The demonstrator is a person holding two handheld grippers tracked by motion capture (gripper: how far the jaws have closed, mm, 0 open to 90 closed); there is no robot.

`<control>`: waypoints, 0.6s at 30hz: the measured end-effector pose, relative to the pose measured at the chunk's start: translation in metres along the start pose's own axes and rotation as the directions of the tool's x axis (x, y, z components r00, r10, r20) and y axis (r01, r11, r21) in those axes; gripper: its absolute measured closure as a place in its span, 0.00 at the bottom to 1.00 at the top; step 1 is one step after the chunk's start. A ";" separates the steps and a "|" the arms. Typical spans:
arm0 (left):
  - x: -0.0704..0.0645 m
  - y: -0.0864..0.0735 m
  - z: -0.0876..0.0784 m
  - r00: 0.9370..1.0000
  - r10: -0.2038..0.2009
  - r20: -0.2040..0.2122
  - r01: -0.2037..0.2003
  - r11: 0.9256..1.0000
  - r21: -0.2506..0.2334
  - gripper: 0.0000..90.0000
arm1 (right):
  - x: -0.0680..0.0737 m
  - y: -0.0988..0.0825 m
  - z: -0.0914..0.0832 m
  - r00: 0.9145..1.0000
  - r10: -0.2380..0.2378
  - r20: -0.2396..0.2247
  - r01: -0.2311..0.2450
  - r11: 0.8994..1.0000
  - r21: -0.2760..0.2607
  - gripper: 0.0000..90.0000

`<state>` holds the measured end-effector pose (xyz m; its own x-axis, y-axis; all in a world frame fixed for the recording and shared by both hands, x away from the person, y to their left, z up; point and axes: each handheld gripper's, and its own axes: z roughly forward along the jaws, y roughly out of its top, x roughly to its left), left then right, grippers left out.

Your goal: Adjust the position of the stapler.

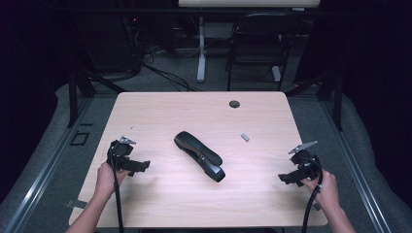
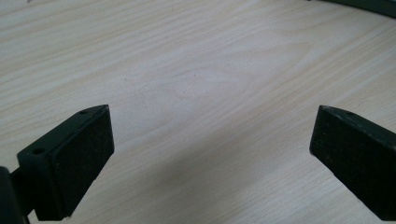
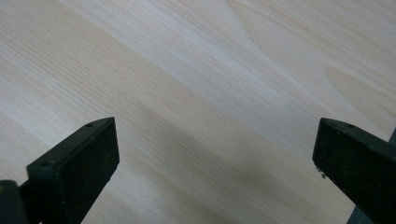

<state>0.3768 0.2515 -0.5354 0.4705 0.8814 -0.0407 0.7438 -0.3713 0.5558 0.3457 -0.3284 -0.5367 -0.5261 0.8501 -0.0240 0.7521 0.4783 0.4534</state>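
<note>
Claws, left [image 2: 212, 158] and right [image 3: 215, 163], gape wide and empty (black stapler [image 1: 199, 156] lies between, its details dim).

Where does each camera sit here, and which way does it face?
High view: above the person's side, looking forward and down on the wooden table, the black stapler and a small grey piece; both forearms, left tongs and right tongs show.
Left gripper view: on the left tongs, looking along its open jaws at bare wood.
Right gripper view: on the right tongs, jaws open, facing bare wood.
Shared: both gripper views show the table's wood grain between two black jaws.
</note>
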 end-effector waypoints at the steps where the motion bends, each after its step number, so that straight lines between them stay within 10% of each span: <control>1: 0.000 0.000 0.000 1.000 -0.001 -0.003 0.001 1.000 0.004 0.00 | 0.001 0.000 0.000 1.000 -0.007 0.001 0.007 1.000 0.001 0.00; 14: -0.007 0.006 0.014 0.999 0.036 -0.005 -0.036 0.999 0.027 0.00 | 0.011 0.008 0.002 0.998 -0.034 -0.061 0.035 0.999 0.016 0.00; 18: -0.012 0.009 0.014 0.993 0.114 -0.027 -0.113 0.993 0.021 0.00 | 0.016 0.014 0.009 0.995 -0.072 -0.064 0.076 0.995 0.057 0.00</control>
<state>0.3851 0.2337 -0.5414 0.5392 0.8410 0.0450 0.6954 -0.4747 0.5396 0.3514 -0.3067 -0.5387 -0.6031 0.7977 0.0003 0.7317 0.5530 0.3985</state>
